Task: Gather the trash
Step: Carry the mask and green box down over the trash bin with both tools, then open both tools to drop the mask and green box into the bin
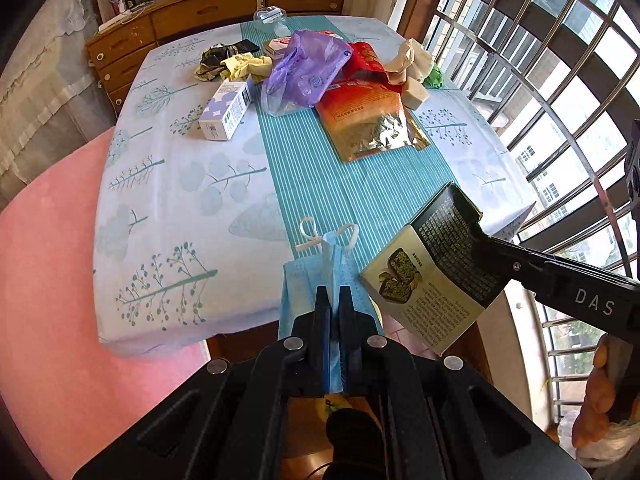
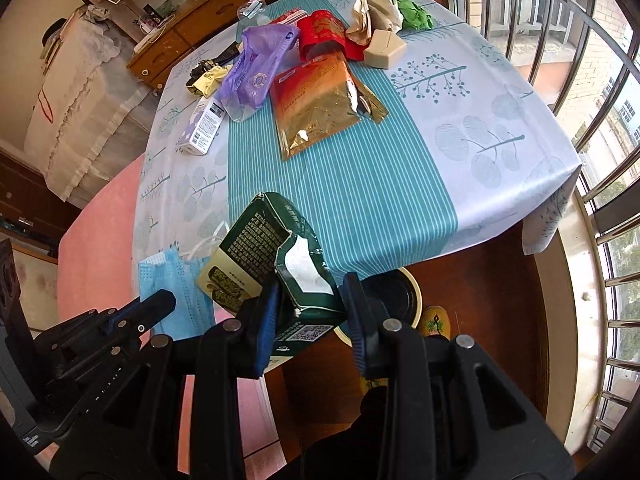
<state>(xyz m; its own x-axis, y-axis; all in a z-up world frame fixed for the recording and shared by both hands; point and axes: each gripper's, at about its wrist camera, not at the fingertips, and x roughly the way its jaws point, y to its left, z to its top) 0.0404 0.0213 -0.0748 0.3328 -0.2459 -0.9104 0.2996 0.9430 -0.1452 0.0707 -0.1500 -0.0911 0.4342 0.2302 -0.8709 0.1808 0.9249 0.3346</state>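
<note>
Two tools are carrying trash off the surface's 6 o'clock edge: left tool (image 1: 334, 300) pinching a limp, light mask (image 1: 316, 284), right tool (image 2: 310, 300) clamping a stiff, crushable green carton (image 2: 276, 248) at its torn end.

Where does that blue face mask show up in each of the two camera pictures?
Left wrist view: blue face mask at bottom centre, pinched between the left gripper fingers.
Right wrist view: the mask at lower left, at the table's near edge.
Shared landmark: the dark green box right beside it.
</note>
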